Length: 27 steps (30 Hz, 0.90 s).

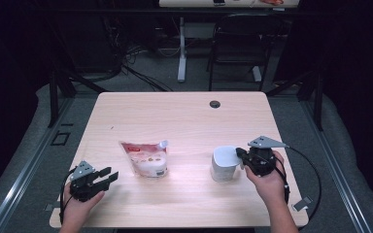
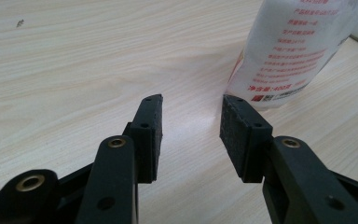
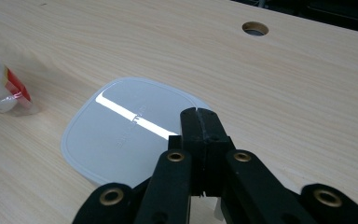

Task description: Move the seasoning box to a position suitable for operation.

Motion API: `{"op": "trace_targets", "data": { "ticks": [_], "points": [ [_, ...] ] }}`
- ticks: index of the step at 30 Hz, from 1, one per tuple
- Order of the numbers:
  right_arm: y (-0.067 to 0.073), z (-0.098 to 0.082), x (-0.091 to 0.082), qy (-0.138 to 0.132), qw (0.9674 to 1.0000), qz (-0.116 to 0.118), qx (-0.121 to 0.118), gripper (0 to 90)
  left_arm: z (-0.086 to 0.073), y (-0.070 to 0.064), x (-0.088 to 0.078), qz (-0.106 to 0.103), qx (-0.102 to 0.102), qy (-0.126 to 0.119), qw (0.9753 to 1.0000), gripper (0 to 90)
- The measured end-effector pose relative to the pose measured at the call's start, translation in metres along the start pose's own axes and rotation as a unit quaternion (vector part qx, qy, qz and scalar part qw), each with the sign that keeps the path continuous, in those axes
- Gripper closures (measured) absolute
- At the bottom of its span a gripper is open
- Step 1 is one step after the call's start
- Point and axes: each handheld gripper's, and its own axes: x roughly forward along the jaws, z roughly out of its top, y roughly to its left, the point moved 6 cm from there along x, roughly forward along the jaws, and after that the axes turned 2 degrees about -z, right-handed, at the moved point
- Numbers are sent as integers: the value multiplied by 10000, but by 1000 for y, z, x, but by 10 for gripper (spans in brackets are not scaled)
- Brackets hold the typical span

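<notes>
Right gripper (image 3: pixel 198 116) jaws are pressed together over the white lid (image 3: pixel 121 135), whose near edge is hidden. Left gripper (image 2: pixel 191 116) is held half-open beside the pouch (image 2: pixel 293 46), cut off above.

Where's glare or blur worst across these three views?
Right gripper view: bright glare streak across the white lid, washing out its embossed text. Left gripper view: pouch overexposed, red print soft. High view: lit patch on table by the pouch, surroundings dark.

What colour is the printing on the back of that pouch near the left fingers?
Red text on the translucent white plastic pouch, clearest in the left gripper view.
</notes>
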Motion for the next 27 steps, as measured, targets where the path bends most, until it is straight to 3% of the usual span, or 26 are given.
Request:
{"op": "trace_targets", "data": {
  "ticks": [27],
  "points": [
    [-6, -2, -1, -77, 9999, 67, 131, 900, -1, 0, -3, 8, -27, -17, 10000, 590]
  ]
}}
